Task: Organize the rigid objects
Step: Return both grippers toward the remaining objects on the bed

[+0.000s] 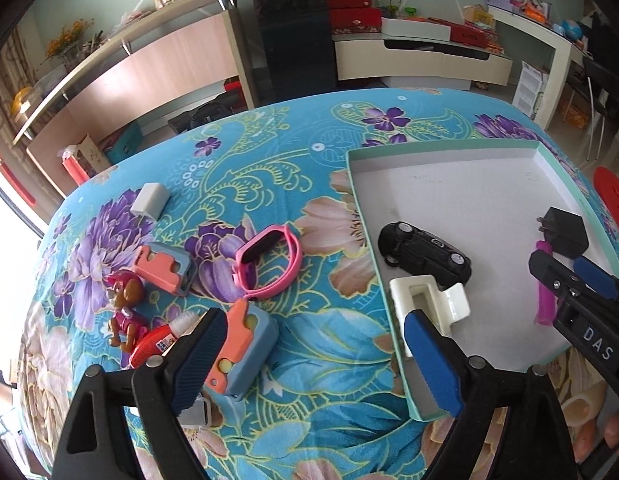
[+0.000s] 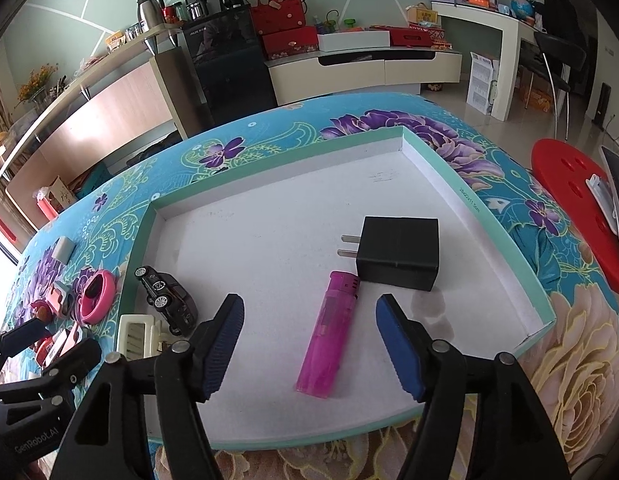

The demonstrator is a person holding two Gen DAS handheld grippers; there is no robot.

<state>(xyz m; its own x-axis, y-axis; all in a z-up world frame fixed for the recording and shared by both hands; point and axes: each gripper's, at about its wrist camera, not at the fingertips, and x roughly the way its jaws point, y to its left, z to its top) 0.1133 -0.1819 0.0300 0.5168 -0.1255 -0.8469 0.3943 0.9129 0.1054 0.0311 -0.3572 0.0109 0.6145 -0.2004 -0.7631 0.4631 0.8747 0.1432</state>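
Left wrist view: the left hand-held gripper [image 1: 315, 356] stands wide with nothing between its pads, straddling the tray's [image 1: 393, 344] near left rim. One finger [image 1: 199, 354] hangs over the flowered counter [image 1: 309, 120], the other over the tray's corner, just by the white clip [image 1: 427, 302]. The black car [image 1: 423, 254] sits right behind the clip, against the left wall. Out on the cloth: pink watch [image 1: 267, 260], two orange-and-blue toys [image 1: 245, 350], a pup figure [image 1: 123, 308], a grey block [image 1: 149, 200]. Plenty of bare tray floor toward the far wall.

Right wrist view: the right hand-held gripper [image 2: 309, 344] is spread apart too, pads clear of the pink lighter [image 2: 329, 338], which lies on the tray floor between them. Its top end touches or nearly touches the black charger [image 2: 399, 252], prongs pointing left. Open white floor runs to the far rim and the left wall; car [image 2: 167, 300] and clip [image 2: 135, 336] hug the left edge. The right wall stands near the charger.
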